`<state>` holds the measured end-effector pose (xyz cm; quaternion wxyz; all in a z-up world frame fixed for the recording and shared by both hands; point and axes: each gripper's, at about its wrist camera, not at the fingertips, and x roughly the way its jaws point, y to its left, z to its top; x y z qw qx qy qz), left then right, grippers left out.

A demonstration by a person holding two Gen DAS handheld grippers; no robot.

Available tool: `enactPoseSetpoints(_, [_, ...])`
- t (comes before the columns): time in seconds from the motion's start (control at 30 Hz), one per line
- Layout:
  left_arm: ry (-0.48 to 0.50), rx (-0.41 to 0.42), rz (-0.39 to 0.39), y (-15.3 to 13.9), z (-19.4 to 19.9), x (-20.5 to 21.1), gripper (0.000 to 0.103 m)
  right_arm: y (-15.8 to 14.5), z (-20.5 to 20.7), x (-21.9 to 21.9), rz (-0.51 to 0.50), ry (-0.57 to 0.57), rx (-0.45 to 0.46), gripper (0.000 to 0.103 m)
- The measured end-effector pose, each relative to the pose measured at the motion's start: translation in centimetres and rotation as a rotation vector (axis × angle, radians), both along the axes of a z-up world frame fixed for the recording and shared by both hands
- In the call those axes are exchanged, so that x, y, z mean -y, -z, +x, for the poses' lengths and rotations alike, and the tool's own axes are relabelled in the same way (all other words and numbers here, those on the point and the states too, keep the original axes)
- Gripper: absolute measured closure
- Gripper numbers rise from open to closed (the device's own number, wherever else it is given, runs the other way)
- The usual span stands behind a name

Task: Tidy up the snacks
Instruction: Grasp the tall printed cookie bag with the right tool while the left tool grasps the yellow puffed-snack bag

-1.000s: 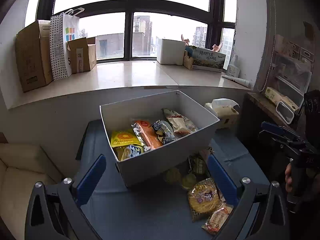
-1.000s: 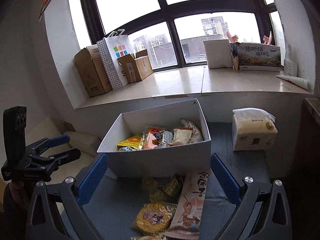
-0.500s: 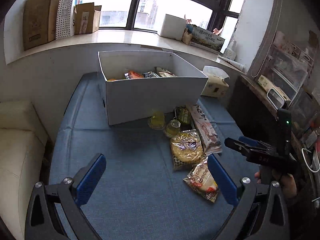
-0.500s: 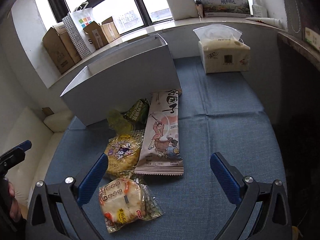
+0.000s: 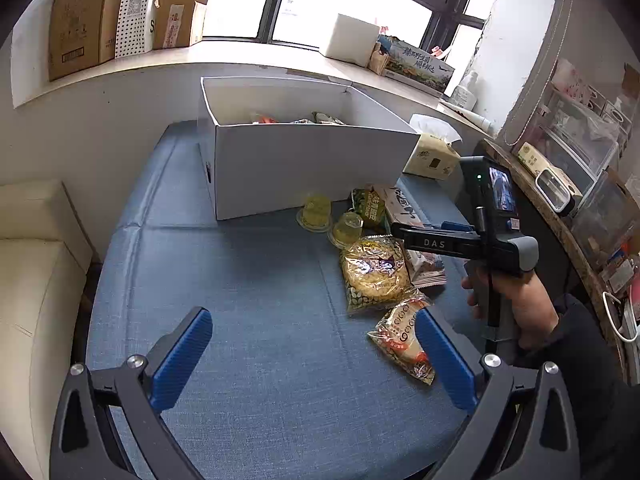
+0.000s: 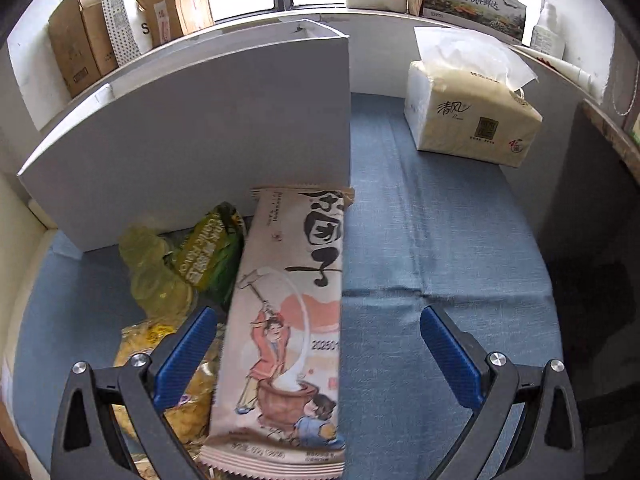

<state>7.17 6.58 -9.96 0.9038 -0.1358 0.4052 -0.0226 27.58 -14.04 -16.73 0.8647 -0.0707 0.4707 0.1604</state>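
Note:
A white box (image 5: 304,168) holding several snacks stands on the blue cloth; it also shows in the right wrist view (image 6: 192,136). In front of it lie two jelly cups (image 5: 316,212), a green pack (image 5: 370,210), a yellow pack (image 5: 374,274), a round-cracker pack (image 5: 402,336) and a long beige pack (image 6: 292,320). My left gripper (image 5: 316,356) is open and empty above the cloth. My right gripper (image 6: 320,356) is open, low over the long beige pack, which lies between its fingers; it also shows in the left wrist view (image 5: 400,232).
A tissue pack (image 6: 468,120) sits right of the box. Cardboard boxes (image 5: 80,20) and a white box (image 5: 348,40) stand on the windowsill. A cream sofa (image 5: 28,280) is at the left, a cluttered shelf (image 5: 580,184) at the right.
Both grippers have come down and forward toward the loose snacks. The right gripper has closed in on the long beige pack, which now lies between its open fingers.

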Motion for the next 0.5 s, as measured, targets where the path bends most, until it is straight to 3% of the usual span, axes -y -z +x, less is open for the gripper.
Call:
enactPoseSetpoints(0.2, [-0.012,-0.015,-0.013,0.7,0.1,-0.6,0.000,0.9,1.2,1.4,-0.029,0.055,-0.009,0.000])
enactPoseSetpoints(0.5, [-0.004,-0.054,-0.003,1.8,0.9,0.3,0.000,1.7,1.7,0.0,-0.047,-0.026,-0.008,0.001])
